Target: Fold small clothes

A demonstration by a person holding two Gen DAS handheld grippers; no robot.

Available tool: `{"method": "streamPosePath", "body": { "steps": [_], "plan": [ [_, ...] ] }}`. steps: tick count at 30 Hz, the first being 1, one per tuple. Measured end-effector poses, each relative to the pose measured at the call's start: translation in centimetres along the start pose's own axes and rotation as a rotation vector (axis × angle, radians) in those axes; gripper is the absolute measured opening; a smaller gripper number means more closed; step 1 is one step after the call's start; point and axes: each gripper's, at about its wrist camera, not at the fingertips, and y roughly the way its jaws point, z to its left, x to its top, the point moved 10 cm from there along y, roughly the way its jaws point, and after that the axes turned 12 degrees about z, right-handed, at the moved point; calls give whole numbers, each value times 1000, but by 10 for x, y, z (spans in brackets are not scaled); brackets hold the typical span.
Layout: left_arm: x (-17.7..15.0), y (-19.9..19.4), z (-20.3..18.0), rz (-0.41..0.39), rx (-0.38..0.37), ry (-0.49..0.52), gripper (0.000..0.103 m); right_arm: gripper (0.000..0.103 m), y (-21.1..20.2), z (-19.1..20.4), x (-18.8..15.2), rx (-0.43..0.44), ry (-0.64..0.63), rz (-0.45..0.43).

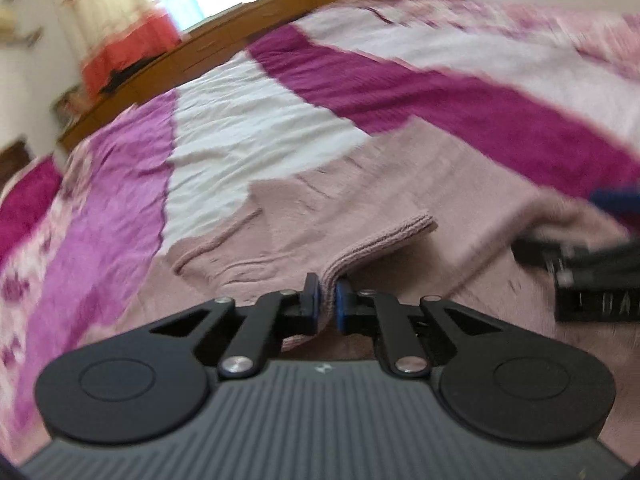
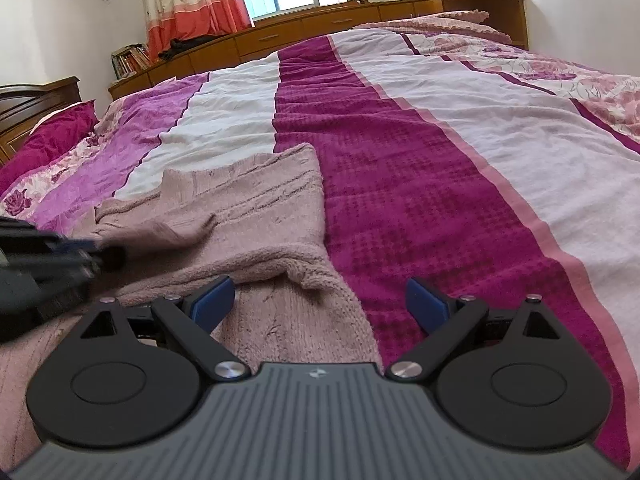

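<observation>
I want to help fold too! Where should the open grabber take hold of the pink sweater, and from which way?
Best guess: the right hand-held gripper, open, should pinch the pink sweater at its loose ribbed edge just ahead, sliding in low from the near side. That edge lifts off the bedspread, leaving room for a finger under it. The left hand-held gripper already pinches another ribbed edge.
</observation>
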Motion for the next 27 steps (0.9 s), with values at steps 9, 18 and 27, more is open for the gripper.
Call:
{"method": "streamPosePath", "body": {
  "steps": [9, 18, 27],
  "plan": [
    [-11, -20, 94, -26, 64, -368, 10, 97, 1, 1, -1, -3, -9, -4],
    [-73, -4, 158, 86, 116, -650, 12, 97, 1, 2, -2, -15, -22, -4],
    [-101, -2, 157, 136, 95, -665, 24, 97, 1, 3, -2, -19, -39, 0]
  ]
}}
